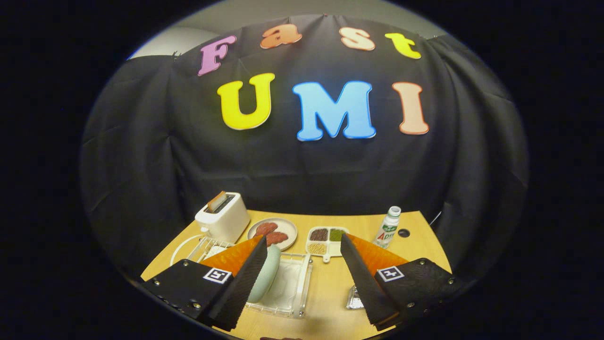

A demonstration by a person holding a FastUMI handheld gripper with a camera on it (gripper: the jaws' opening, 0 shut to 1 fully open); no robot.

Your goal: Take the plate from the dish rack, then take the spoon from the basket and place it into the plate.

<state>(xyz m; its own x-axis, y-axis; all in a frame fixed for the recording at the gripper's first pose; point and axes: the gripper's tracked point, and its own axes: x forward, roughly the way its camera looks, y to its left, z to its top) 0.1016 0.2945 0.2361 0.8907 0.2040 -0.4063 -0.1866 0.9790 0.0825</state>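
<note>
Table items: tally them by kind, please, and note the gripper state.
Toaster: 1
Plates: 2, pink one with food, pale green one in the dish rack
Divided tray: 1
Bottle: 1
Dish rack: 1
Total: 6
Gripper: open, one finger beside the green plate.

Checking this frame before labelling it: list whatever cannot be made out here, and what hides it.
- Pale green plate in the dish rack, gripper view: its left side is hidden behind the left finger.
- Basket and spoon: a shiny object beside the right finger is mostly covered; cannot tell what it is.
- Bottle: label too small.
- Gripper: jaws wide apart, touching-or-clear of the plate unclear.
</note>
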